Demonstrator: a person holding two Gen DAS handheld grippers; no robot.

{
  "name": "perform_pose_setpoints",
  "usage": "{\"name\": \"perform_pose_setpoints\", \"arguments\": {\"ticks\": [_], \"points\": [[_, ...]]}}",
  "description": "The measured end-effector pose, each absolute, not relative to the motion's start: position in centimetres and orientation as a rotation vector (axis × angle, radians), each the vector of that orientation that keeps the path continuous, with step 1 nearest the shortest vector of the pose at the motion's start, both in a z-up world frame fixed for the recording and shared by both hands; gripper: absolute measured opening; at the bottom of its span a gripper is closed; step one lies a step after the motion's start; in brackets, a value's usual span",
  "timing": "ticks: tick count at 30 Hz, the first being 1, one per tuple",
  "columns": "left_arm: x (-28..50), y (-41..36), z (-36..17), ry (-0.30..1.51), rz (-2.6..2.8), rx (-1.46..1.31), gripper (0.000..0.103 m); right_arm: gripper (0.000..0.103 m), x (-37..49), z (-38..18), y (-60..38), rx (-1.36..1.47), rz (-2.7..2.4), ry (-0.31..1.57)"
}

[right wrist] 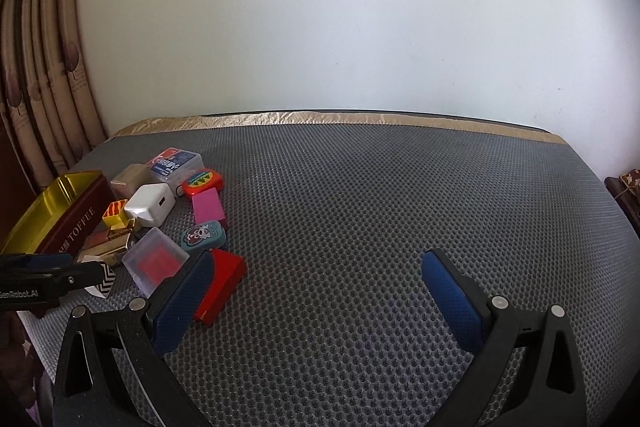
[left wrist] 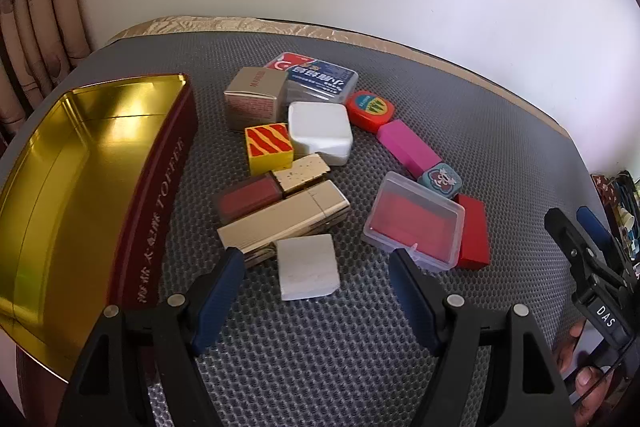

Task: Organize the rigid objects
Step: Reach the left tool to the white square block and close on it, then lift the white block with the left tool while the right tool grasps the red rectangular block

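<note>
An open gold-lined toffee tin with maroon walls stands at the left, nothing in it. Right of it lie several small rigid items: a white block, a long beige box, a yellow-and-red striped cube, a white charger, a clear case with a red inside, a red block and a pink block. My left gripper hangs open just above the white block. My right gripper is open over bare mat, its left finger beside the red block.
A grey dotted mat covers the table, with a gold cloth edge at the back by a white wall. A curtain hangs at the left. A hand holds the right gripper at the right edge of the left wrist view.
</note>
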State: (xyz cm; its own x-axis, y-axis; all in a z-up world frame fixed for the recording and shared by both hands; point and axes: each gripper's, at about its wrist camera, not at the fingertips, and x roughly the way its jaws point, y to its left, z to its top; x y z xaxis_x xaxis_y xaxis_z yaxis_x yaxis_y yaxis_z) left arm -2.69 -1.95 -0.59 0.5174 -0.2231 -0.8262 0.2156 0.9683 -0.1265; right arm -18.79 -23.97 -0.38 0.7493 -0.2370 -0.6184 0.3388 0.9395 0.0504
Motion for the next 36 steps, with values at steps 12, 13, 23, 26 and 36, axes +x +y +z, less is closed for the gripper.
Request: {"name": "perform_pose_setpoints", "arguments": {"ticks": [12,13,23,26,36], "points": [[-2.1,-2.4,-2.8,1.046,-0.268,0.032,0.03,0.103,-18.5,-0.6,-24.0,0.16,-0.322,0.667],[-2.2,-2.2,-2.8,1.041,-0.274,0.019,0.03,0.103,-18.5,-0.7,-24.1,0.161,-0.322,0.67],[-3.5,-2.6,-2.0,1.033,-0.309,0.012,0.03,0.103,-18.3,-1.2,-24.4,0.176,-0.314,0.693],[-4.3,-2.5,-1.4,1.031,-0.314,-0.007,0.03,0.103,-18.2,-1.2,-24.3,0.175,-0.311,0.693],[-6.0,-2.0,0.0,1.064,-0.37,-0.068,0.03,0.101,-18.1,-1.2,-21.6,0.121,-0.201,0.728]]}}
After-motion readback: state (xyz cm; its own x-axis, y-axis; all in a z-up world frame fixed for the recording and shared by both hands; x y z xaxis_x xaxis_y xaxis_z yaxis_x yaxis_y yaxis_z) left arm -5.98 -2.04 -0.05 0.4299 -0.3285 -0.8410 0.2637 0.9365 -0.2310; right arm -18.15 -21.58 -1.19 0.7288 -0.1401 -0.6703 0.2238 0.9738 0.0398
